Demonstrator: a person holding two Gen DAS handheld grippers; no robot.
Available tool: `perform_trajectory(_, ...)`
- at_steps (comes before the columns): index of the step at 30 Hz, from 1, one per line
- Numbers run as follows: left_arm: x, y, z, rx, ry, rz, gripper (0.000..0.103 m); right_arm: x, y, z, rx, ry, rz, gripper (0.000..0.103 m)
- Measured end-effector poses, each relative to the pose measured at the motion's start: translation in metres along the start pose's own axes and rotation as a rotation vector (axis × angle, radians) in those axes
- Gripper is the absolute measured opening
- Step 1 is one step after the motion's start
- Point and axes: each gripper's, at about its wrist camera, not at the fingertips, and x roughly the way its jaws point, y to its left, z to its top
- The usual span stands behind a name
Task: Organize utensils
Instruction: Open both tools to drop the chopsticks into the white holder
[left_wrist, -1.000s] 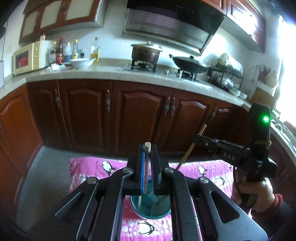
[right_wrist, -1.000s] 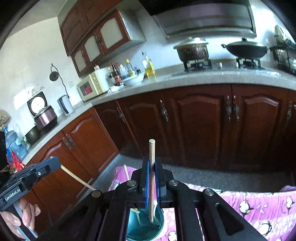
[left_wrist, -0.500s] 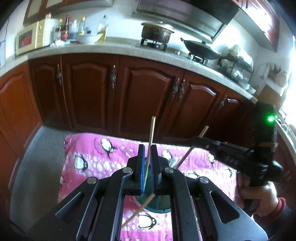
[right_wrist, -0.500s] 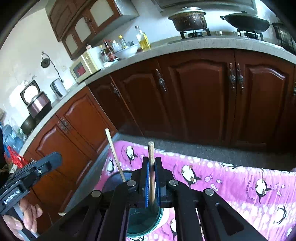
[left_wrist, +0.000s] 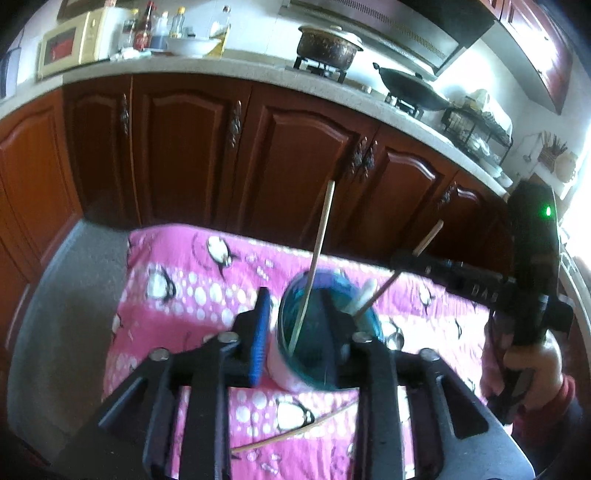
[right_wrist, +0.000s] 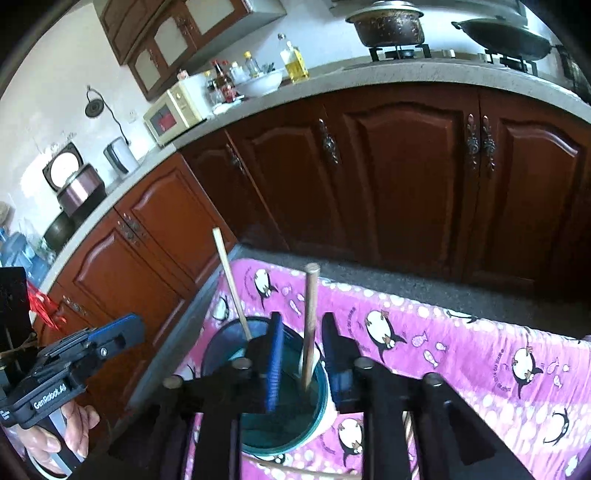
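the left gripper (left_wrist: 295, 325) and right gripper (right_wrist: 304, 347) are both opening, pads clear of each chopstick (left_wrist: 314, 266), which stands in the teal cup (left_wrist: 325, 347) near the middle of the pink cloth (left_wrist: 177, 302). if a finger clips the rim, the cup could tip. a second ago both were clamped on chopsticks, higher above the cup.

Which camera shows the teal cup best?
The left wrist view: the teal cup shows its rim, inside and pale outer wall between the opening fingers. In the right wrist view, that gripper's fingers hide much of it.
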Motion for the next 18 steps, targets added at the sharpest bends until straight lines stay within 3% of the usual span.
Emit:
perform_trajectory(4,0.002,0.004,-0.021,-0.005,0.033,-0.026,0.044,-0.009,-0.008,-0.006,0.033,0.000,0.016,0.040)
perform_trajectory(11,0.001,-0.005,-0.048,0.012,0.042,-0.008,0.063,-0.037,-0.018,-0.026,0.043,-0.015,0.016,0.043)
perform_trajectory(18,0.005,-0.036,-0.075,0.130,0.040,0.053,0.065,-0.062,-0.029,-0.065,0.064,-0.028,-0.005,0.044)
